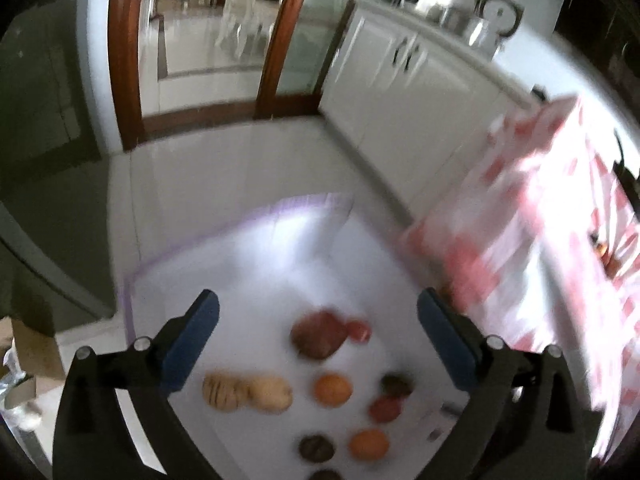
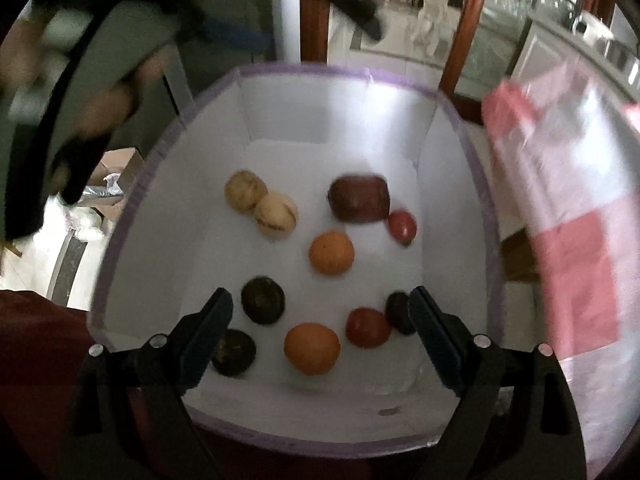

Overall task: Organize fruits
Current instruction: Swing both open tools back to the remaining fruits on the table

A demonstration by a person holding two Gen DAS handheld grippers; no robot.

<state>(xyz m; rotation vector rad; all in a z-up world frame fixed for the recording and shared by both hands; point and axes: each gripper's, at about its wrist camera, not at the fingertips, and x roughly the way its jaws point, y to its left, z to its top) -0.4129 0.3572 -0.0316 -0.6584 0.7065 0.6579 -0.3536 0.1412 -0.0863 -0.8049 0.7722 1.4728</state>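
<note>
A white box with a purple rim (image 2: 304,69) holds several fruits. Among them are two pale striped fruits (image 2: 276,213), a big dark red one (image 2: 359,199), two oranges (image 2: 331,252), red tomatoes (image 2: 368,327) and dark round fruits (image 2: 263,300). My right gripper (image 2: 320,308) hangs open over the near part of the box, nothing between its fingers. My left gripper (image 1: 318,320) is open too, wide above the box (image 1: 128,292), with the dark red fruit (image 1: 318,334) and an orange (image 1: 333,390) below it. The left wrist view is blurred.
A pink-and-white checked cloth (image 1: 540,240) hangs right of the box. White cabinets (image 1: 400,80) and a wood-framed glass door (image 1: 280,60) stand beyond. A hand (image 2: 100,112) with the other gripper shows top left in the right wrist view, a cardboard box (image 2: 120,168) under it.
</note>
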